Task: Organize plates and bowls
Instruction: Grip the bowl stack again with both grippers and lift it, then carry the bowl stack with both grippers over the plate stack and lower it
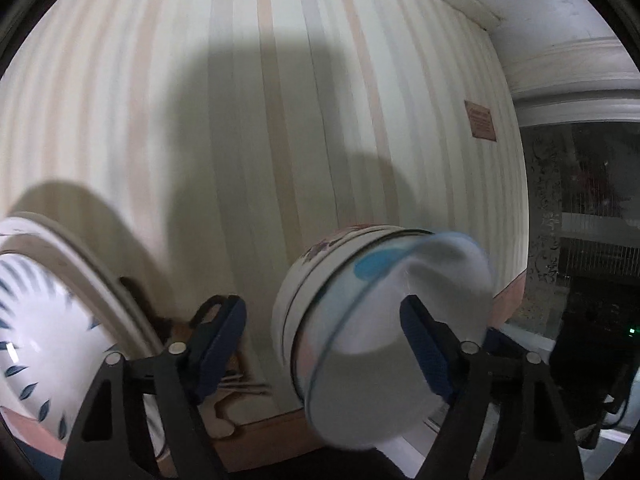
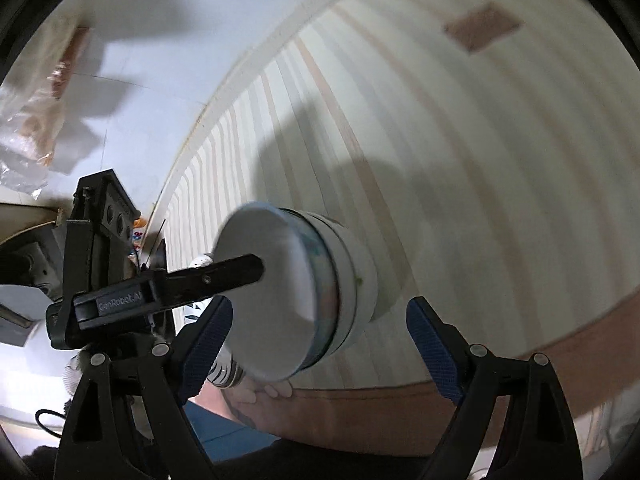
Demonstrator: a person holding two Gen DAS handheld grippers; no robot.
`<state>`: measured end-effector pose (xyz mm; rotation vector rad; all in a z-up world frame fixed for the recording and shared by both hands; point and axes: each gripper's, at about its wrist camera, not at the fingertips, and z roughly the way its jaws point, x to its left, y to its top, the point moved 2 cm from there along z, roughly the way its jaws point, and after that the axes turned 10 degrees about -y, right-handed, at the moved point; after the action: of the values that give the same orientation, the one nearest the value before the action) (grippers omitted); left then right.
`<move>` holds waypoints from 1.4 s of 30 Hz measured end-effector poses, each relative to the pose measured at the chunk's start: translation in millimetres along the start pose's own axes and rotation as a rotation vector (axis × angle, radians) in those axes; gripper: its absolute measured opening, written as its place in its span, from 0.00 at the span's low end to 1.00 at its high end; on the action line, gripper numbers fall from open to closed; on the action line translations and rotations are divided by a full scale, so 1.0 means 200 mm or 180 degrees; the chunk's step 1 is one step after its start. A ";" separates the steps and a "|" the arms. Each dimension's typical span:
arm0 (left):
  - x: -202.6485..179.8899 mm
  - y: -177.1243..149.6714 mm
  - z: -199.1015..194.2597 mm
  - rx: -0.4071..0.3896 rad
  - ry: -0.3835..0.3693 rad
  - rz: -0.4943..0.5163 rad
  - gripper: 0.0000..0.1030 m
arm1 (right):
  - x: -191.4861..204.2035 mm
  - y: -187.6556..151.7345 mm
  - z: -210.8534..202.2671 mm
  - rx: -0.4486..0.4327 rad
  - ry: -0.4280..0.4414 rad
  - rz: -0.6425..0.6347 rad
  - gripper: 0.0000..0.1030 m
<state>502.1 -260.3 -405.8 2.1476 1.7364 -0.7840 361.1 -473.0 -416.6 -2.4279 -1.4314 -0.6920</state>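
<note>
On the striped cloth (image 1: 280,120) we see stacked bowls (image 1: 360,320) at lower centre; both the left gripper (image 1: 322,344) and the right gripper (image 2: 320,344) gape, gripping nothing.

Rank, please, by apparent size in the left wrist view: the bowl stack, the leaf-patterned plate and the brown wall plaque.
1-2. Bowl stack and leaf-patterned plate: unsure, the plate is cut off by the frame.
3. Brown wall plaque, farther away.

Surface: striped tablecloth (image 1: 280,120), cream with pale peach bands, peach border at the near edge. On it: stack of bowls (image 1: 360,300), blurred; plates (image 1: 48,304) with blue leaf pattern at left; small brown label (image 1: 480,120) at right.
</note>
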 end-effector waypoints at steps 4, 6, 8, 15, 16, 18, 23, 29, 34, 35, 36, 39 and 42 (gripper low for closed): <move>0.00 0.02 0.07 0.0098 -0.0072 0.0010 0.57 | -0.03 0.04 0.17 0.0188 0.0132 -0.0015 0.88; 0.00 0.03 0.09 0.0082 -0.0067 0.0047 0.57 | -0.04 0.05 0.22 0.0224 0.0157 -0.0025 0.87; 0.01 0.04 0.09 0.0057 -0.0108 0.0060 0.56 | -0.05 0.06 0.28 0.0301 0.0164 -0.0020 0.79; 0.03 0.04 0.09 -0.0004 -0.0228 0.0057 0.55 | -0.02 0.07 0.42 0.0490 0.0202 -0.0079 0.56; 0.04 0.04 0.09 -0.0012 -0.0225 0.0052 0.55 | -0.02 0.08 0.43 0.0495 0.0190 -0.0076 0.55; 0.05 0.03 0.07 -0.0037 -0.0224 0.0042 0.55 | -0.02 0.09 0.43 0.0483 0.0167 -0.0083 0.52; 0.04 0.01 0.06 -0.0062 -0.0220 0.0009 0.55 | -0.02 0.08 0.43 0.0485 0.0196 -0.0111 0.51; 0.04 -0.02 -0.01 -0.0078 -0.0211 -0.0016 0.55 | 0.04 0.10 0.42 0.0483 0.0191 -0.0147 0.51; 0.04 -0.04 -0.10 -0.0135 -0.0203 -0.0044 0.55 | 0.12 0.12 0.40 0.0500 0.0205 -0.0196 0.51; 0.04 -0.04 -0.13 -0.0155 -0.0205 -0.0050 0.55 | 0.13 0.12 0.40 0.0505 0.0209 -0.0207 0.51; 0.05 -0.04 -0.15 -0.0179 -0.0203 -0.0061 0.55 | 0.15 0.13 0.40 0.0511 0.0211 -0.0231 0.51; 0.07 -0.07 -0.24 -0.0279 -0.0194 -0.0073 0.55 | 0.24 0.13 0.39 0.0518 0.0225 -0.0312 0.51; 0.11 -0.09 -0.34 -0.0374 -0.0188 -0.0128 0.55 | 0.35 0.13 0.40 0.0525 0.0246 -0.0420 0.51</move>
<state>504.1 -202.1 -361.6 1.9994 1.7551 -0.7288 434.0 -397.8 -448.5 -2.1753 -1.5629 -0.6598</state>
